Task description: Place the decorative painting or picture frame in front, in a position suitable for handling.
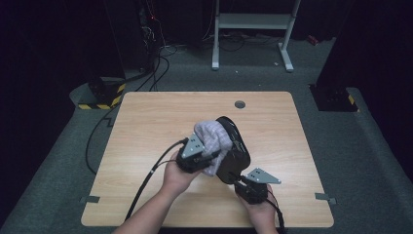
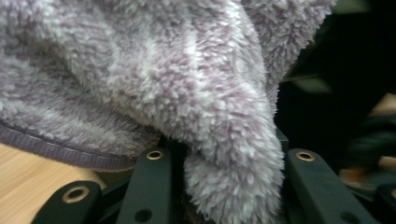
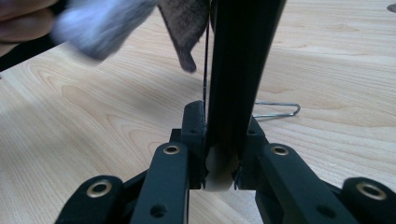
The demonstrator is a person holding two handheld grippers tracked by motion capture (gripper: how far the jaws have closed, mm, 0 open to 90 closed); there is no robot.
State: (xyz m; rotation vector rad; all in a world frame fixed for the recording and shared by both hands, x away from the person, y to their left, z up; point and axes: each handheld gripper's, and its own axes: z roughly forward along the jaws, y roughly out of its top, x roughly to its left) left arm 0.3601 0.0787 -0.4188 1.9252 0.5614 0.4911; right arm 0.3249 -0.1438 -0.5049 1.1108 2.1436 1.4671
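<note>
Presently on the counter (image 1: 146, 126), a light wood top with a round grommet hole (image 1: 239, 104) near its far edge:

Item one, a fluffy lilac-grey cloth (image 1: 210, 139), held above the middle of the counter and bunched against the upper side of the black object. In the left gripper view the cloth (image 2: 187, 84) hangs in thick folds, one fold dropping down between the two black jaws; a stitched hem runs along its lower left edge.

Item two, a black oval pan-like object (image 1: 234, 153), tilted up on edge over the counter's centre, its lower end toward the person. In the right gripper view its handle (image 3: 240, 74) rises as a dark upright bar with a pale end seated low between the jaws.

Item three, the left gripper (image 1: 207, 158), in the person's left hand (image 1: 178, 178), fingers closed on the cloth fold.

Item four, the right gripper (image 1: 238, 179), in the right hand (image 1: 260, 212) at the near edge, fingers clamped on the handle from both sides.

Item five, a bent wire clip (image 3: 278, 109) lying flat on the counter just behind the handle.
</note>
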